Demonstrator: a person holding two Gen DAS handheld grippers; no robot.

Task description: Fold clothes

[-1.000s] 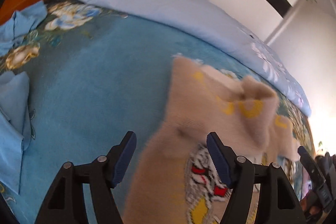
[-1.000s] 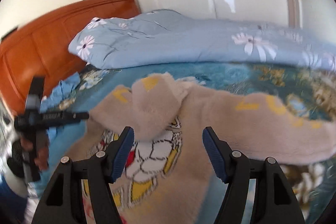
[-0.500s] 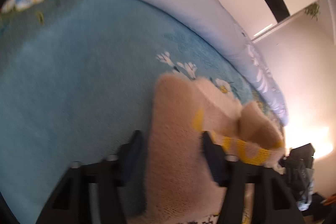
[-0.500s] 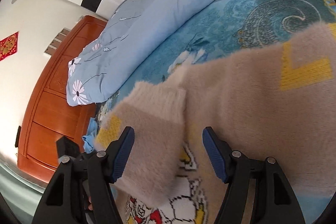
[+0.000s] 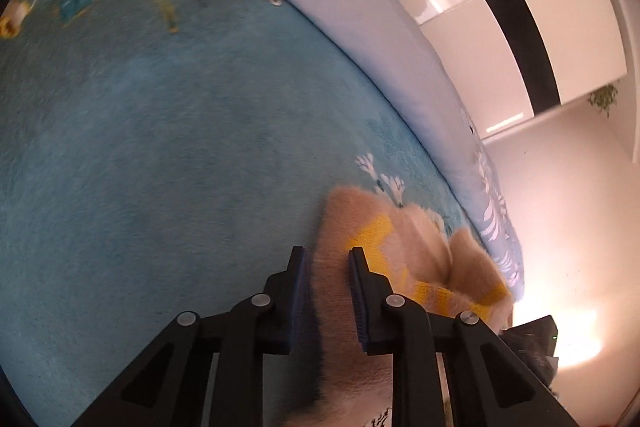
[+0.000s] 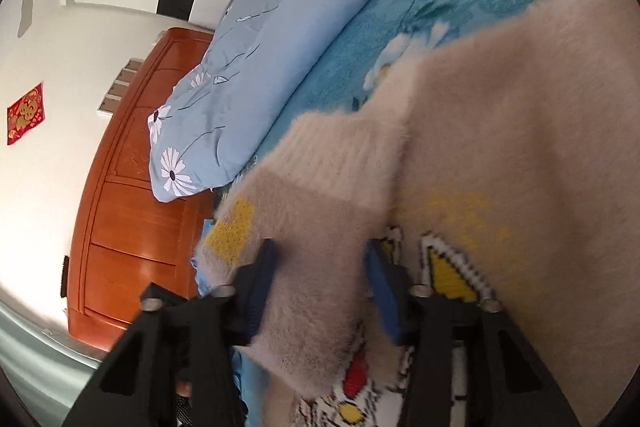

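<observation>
A fluffy beige sweater (image 6: 500, 131) with yellow marks and a cartoon print lies on the blue floral bedspread (image 5: 180, 131). It also shows in the left wrist view (image 5: 404, 247). My left gripper (image 5: 328, 259) is nearly closed and pinches the sweater's edge between its pads. My right gripper (image 6: 320, 255) is narrowing around a folded-over sleeve (image 6: 328, 195) with a ribbed cuff; its jaws stand partly closed with the sleeve between them.
A light blue quilt with white daisies (image 6: 256, 67) runs along the far side of the bed; it also shows in the left wrist view (image 5: 360, 11). An orange wooden headboard (image 6: 128, 211) stands at the left. White wardrobe doors (image 5: 520, 7) stand behind the bed.
Both grippers have dropped down to the sweater. The left jaws have closed from wide open onto the sweater's edge. The right jaws have narrowed around the sleeve.
</observation>
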